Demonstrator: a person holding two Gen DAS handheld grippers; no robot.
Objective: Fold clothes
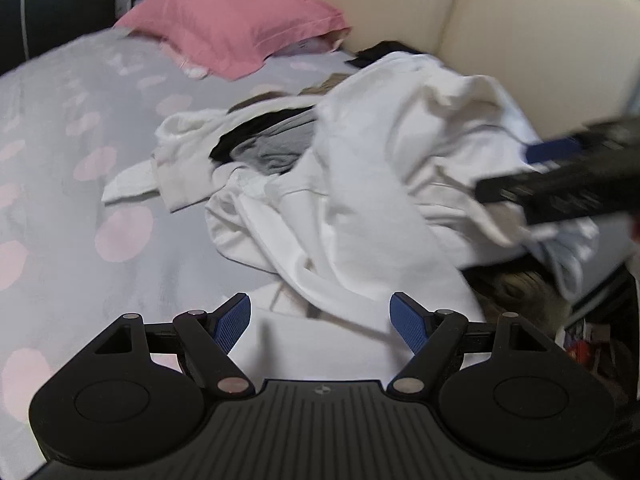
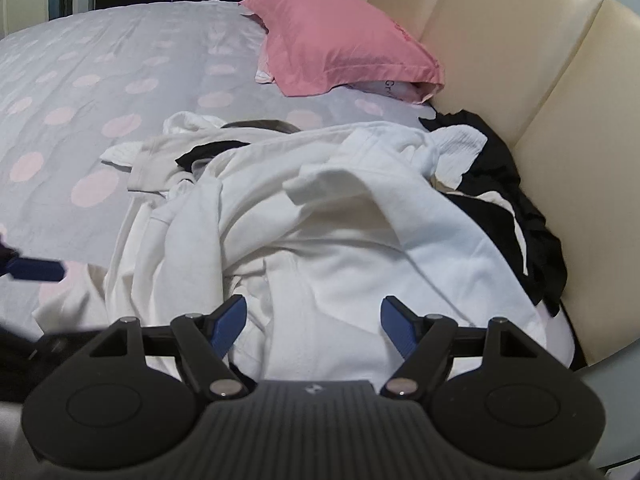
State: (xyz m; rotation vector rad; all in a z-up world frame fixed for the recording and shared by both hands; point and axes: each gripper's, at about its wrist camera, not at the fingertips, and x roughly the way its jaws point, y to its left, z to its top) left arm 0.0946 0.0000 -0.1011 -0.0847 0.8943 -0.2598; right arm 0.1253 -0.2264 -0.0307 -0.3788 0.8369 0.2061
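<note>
Right gripper [image 2: 312, 326] spread wide, blue pads apart with nothing pinched, hanging just over the big white garment [image 2: 320, 220] near the front of the pile. Probably set open like that to drop onto a fold of fabric and grab an edge. Left gripper [image 1: 322, 324] same deal, jaws wide and empty, sitting low over the near hem of that white cloth, so looks like a two-handed pick getting lined up, one side each. Moving outward: white garment all crumpled and bunched, draped over the rest of the clothes pile [image 1: 260, 152], so no clean corner or sleeve showing yet, which makes finding a proper grab point the tricky bit. Under and beside it, a smaller off-white piece [image 2: 160, 164] poking out to the left, some black fabric [image 2: 516, 216] shoved against the cream headboard [image 2: 520, 60], a bit of grey in the middle. Everything dumped on the grey bedspread with pink dots [image 2: 100, 120], leaving a big flat bare stretch to the left, likely the spot for spreading and folding. Pink pillow [image 2: 340, 48] up at the head, well apart from the pile. Nothing folded yet, going by the mess.
</note>
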